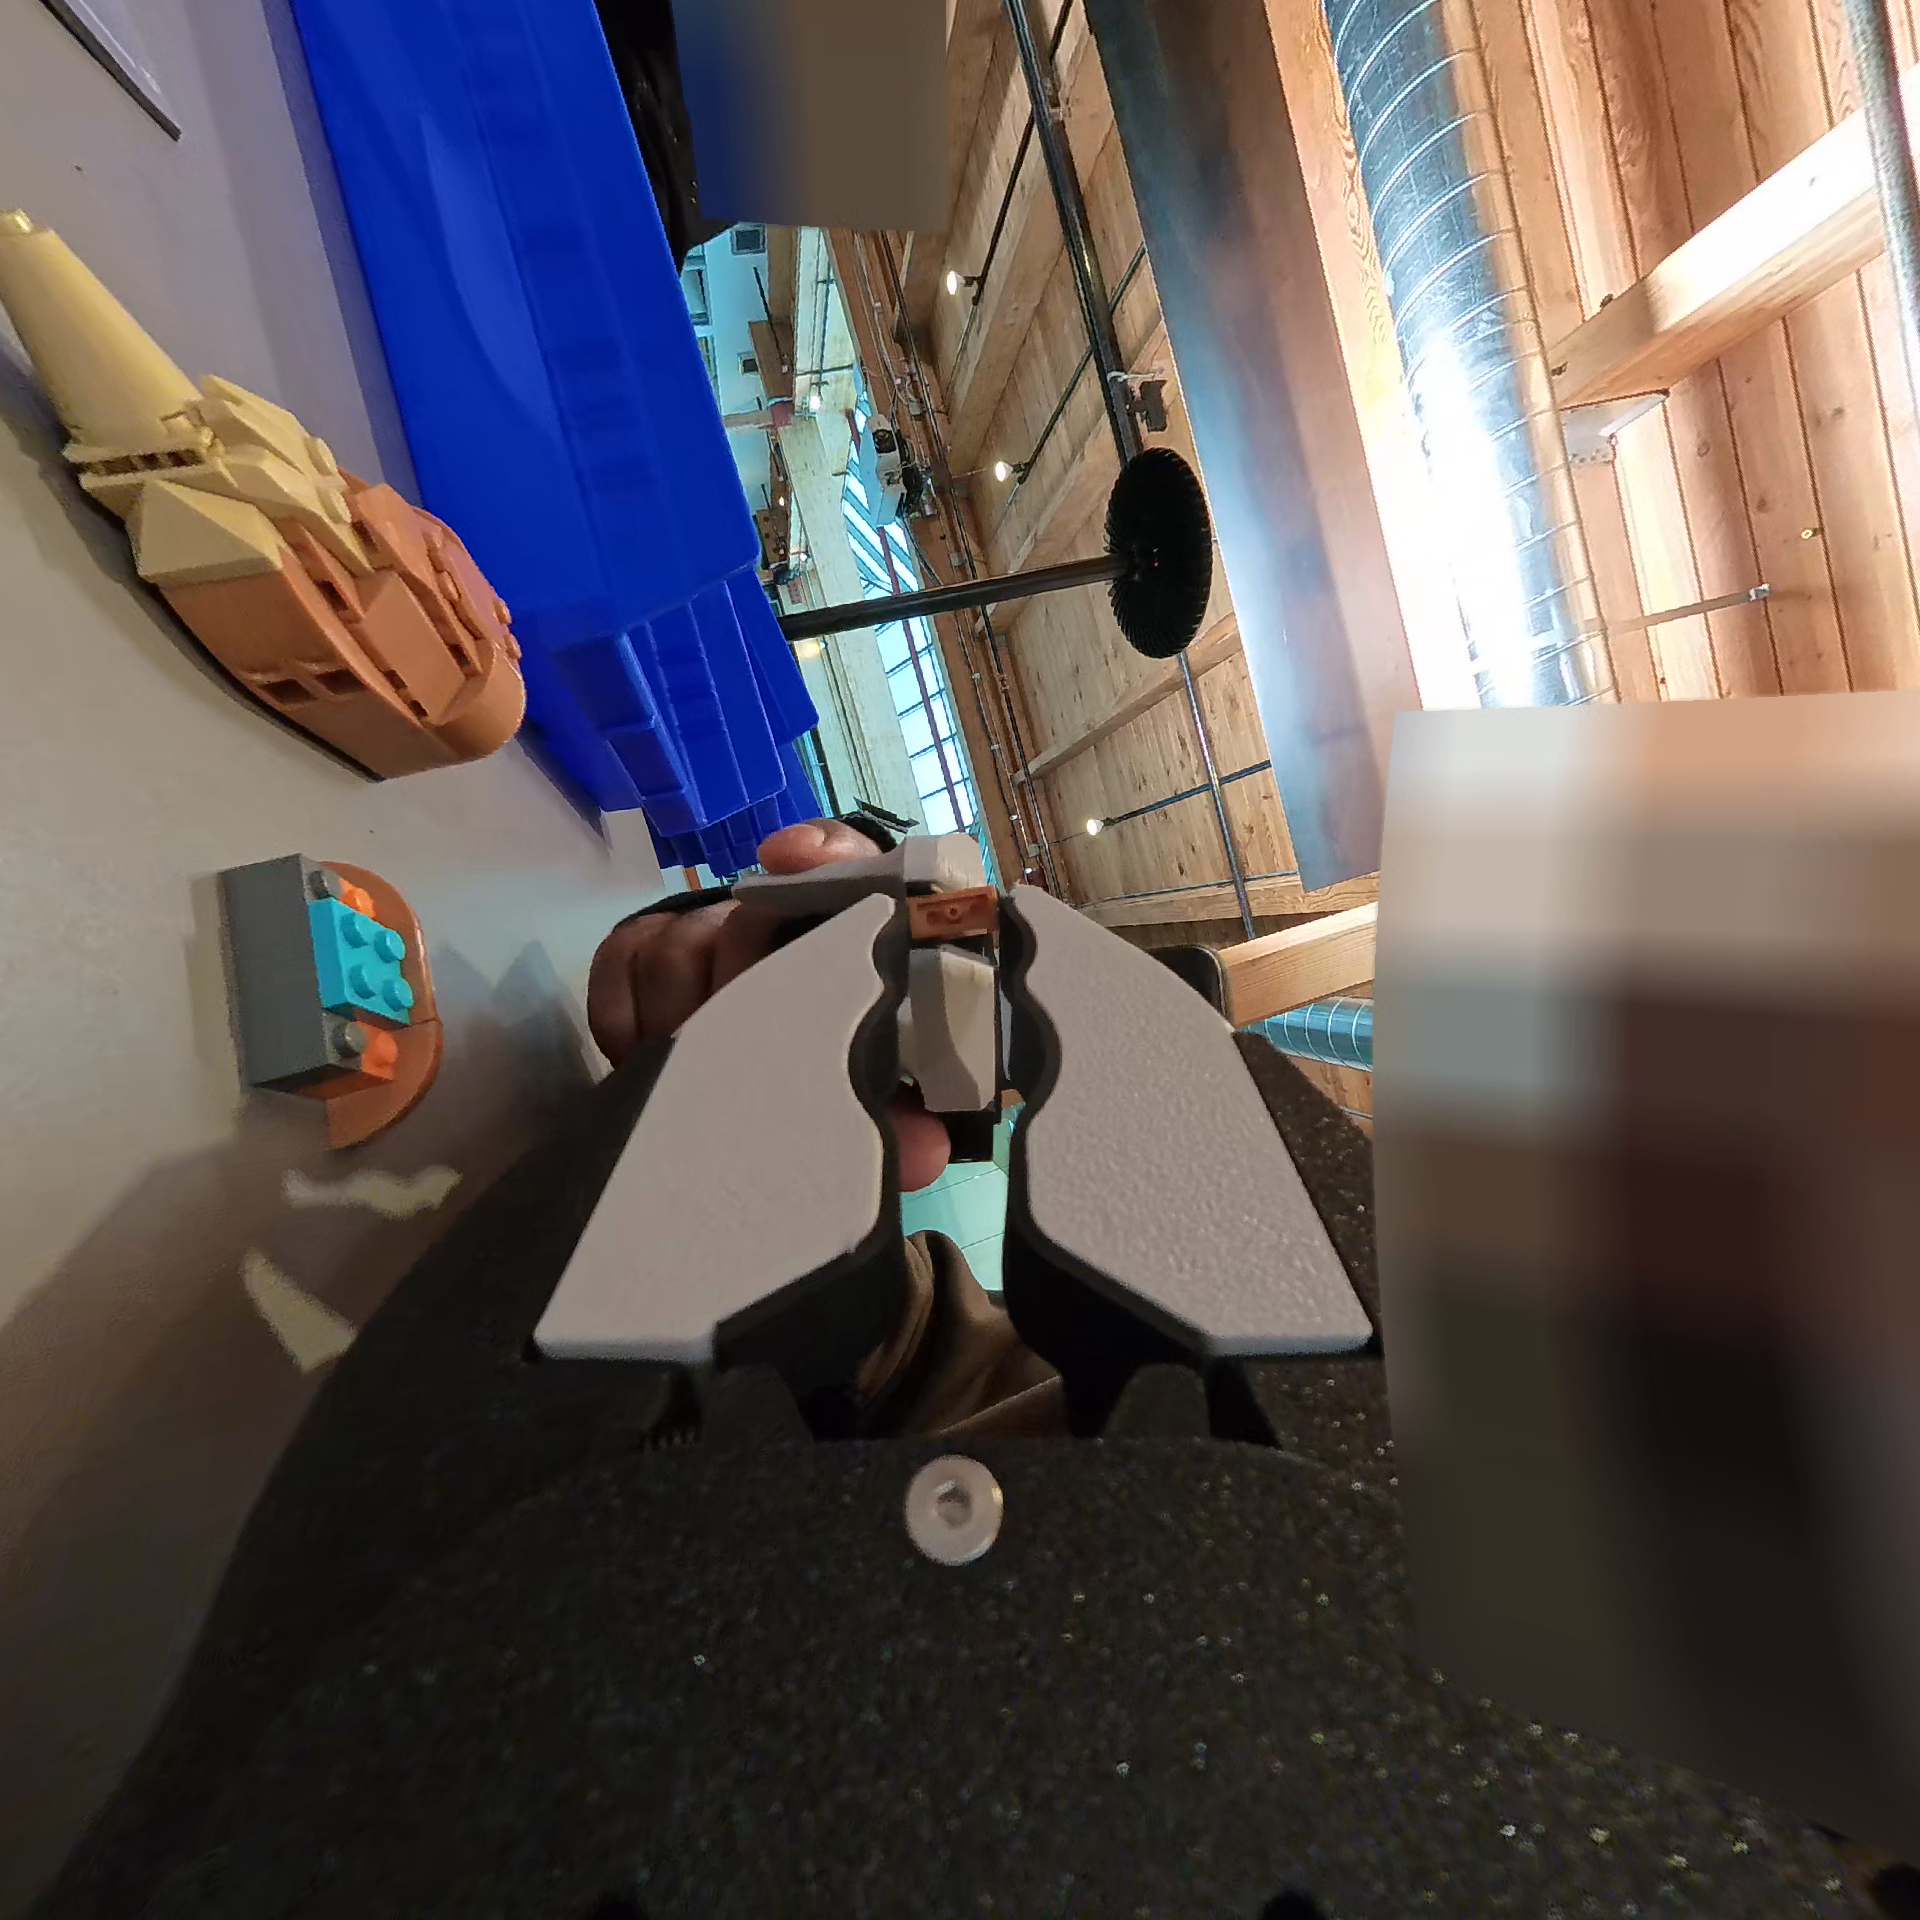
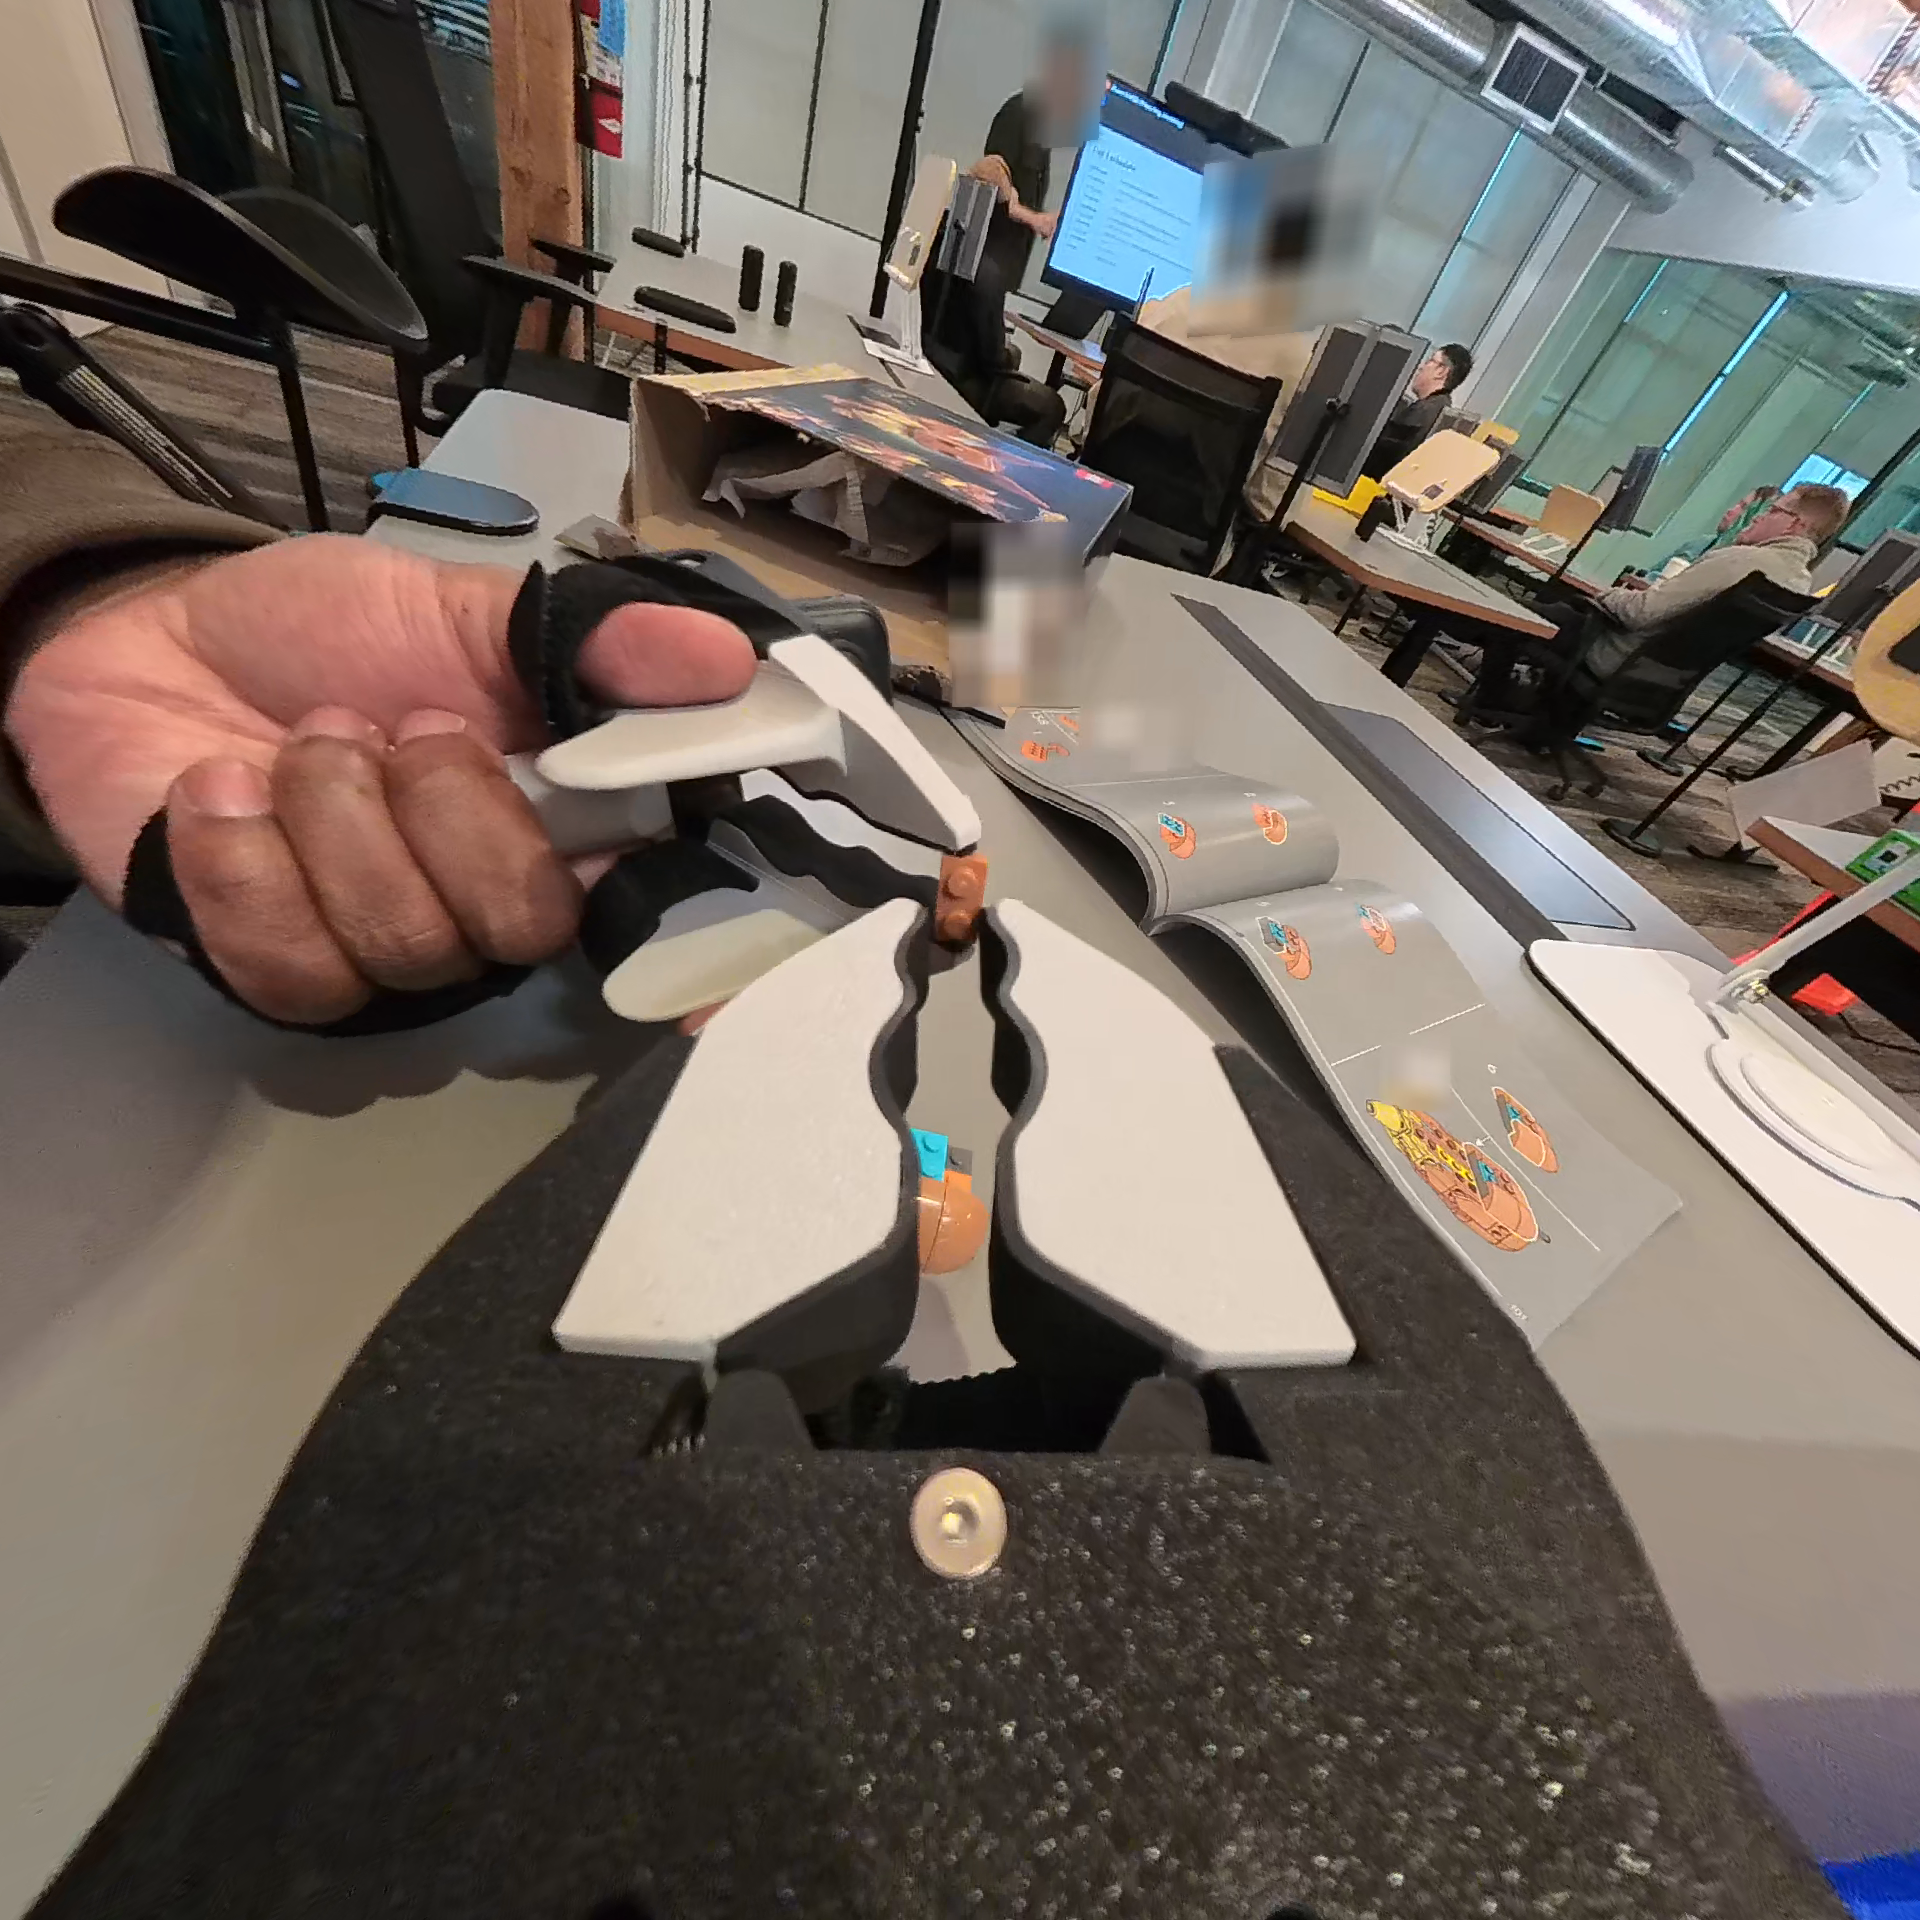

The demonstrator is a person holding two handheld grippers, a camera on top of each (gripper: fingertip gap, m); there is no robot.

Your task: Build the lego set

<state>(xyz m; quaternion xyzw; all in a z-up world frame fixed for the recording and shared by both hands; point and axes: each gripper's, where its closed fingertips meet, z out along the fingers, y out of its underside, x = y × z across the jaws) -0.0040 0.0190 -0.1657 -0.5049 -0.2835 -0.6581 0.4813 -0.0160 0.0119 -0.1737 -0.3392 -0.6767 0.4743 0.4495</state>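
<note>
Right wrist view shows our right gripper and left gripper both pinching the small brown plate tip to tip — its long axis upright between them.

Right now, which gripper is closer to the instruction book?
Right. The instruction book lies just beside the right gripper; the left gripper reaches in from the opposite side.

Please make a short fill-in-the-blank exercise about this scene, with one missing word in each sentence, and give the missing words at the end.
1. The small plate pinched between both claws is ____ in colour.
2. The open instruction booklet lies on the ____ table.
3. On the small sub-build on the table, the turquoise brick sits beside a ____ block.
4. The bins behind the large tan model are ____.

Missing words: orange; grey; grey; blue
</note>
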